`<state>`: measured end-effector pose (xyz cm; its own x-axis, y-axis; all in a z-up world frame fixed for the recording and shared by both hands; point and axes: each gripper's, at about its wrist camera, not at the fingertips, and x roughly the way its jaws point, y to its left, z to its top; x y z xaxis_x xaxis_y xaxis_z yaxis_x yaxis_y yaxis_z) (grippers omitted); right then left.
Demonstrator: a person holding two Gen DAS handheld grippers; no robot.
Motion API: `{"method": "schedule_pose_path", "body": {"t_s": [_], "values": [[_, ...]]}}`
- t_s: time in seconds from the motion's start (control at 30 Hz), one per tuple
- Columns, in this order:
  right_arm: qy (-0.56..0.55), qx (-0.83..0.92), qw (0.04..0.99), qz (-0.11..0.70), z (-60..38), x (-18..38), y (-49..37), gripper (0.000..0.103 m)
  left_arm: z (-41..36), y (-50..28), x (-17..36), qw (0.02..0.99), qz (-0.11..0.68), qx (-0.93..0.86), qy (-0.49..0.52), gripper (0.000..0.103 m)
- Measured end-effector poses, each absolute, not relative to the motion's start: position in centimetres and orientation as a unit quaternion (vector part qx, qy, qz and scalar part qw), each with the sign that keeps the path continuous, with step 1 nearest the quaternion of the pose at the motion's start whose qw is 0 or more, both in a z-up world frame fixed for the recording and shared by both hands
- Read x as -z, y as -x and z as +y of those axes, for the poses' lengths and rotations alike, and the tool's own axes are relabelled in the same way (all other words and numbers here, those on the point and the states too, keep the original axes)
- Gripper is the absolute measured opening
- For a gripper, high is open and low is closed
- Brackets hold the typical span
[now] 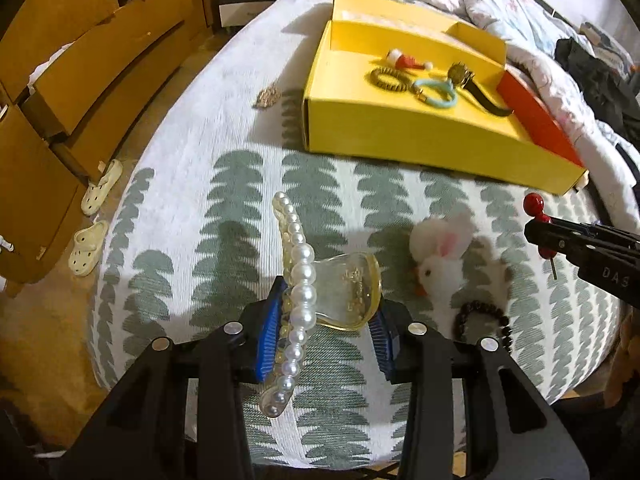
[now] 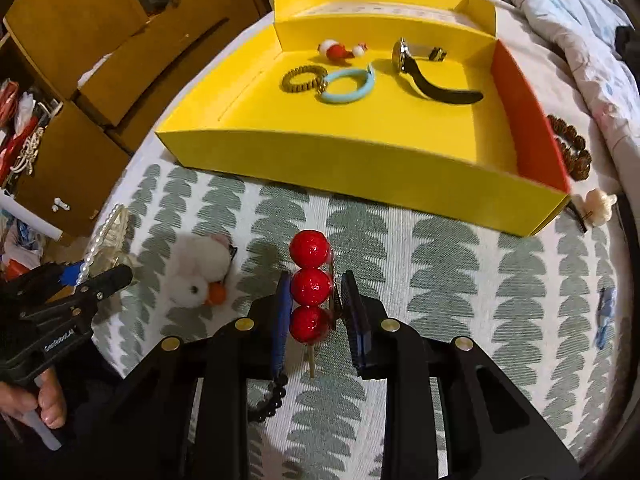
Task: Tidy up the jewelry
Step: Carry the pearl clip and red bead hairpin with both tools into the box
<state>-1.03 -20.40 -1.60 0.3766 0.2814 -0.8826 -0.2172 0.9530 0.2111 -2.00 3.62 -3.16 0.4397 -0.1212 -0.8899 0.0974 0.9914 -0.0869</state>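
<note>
The left gripper (image 1: pixel 324 328) has its two blue pads pressed on a clear hair claw (image 1: pixel 320 292) with a row of white pearls, so the claw hangs off the bed cover (image 1: pixel 192 152) and does not slip. The pads squeeze the wide middle part, most likely because that part is the easiest to grab.

The right gripper (image 2: pixel 314 312) is clamped on a hair clip with three red balls (image 2: pixel 310 284). The balls stand in a line between the pads, with a thin stick poking out below.

The yellow box (image 2: pixel 360 172) sits open just ahead of both grippers. Inside it lie a coil hair tie (image 2: pixel 302 79), a blue band (image 2: pixel 348 86), a watch (image 2: pixel 420 68) and a small red and white clip (image 2: pixel 340 50). It looks like each held thing goes in there next.

A fluffy white duck clip (image 2: pixel 200 276) and a dark bead bracelet (image 1: pixel 482 320) wait on the cover, near the grippers. They probably come later, since both hands are full
</note>
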Motion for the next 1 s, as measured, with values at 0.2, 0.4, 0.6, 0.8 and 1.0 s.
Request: {"method": "schedule_pose_path", "body": {"t_s": [0.2, 0.4, 0.6, 0.8, 1.0], "values": [[-0.066, -0.163, 0.842, 0.51, -22.1, -1.9, -0.2, 0.026, 2.3, 0.1, 0.2, 0.858, 0.508, 0.077, 0.008, 0.04], [-0.075, -0.164, 0.849, 0.497, -23.0, -4.5, -3.4, 0.026, 0.2, -3.2, -3.3, 0.869, 0.485, 0.092, 0.006, 0.04], [-0.057, -0.151, 0.848, 0.505, -23.5, -4.7, -7.4, 0.026, -2.5, -8.0, -4.2, 0.862, 0.495, 0.11, 0.004, 0.04], [-0.05, -0.14, 0.835, 0.53, -24.1, -2.2, -11.3, 0.026, -4.6, -12.1, -3.1, 0.849, 0.513, 0.122, 0.003, 0.04], [-0.03, -0.13, 0.82, 0.556, -23.8, 0.9, -14.5, 0.026, -4.6, -15.2, 0.0, 0.831, 0.542, 0.123, 0.02, 0.04]]}}
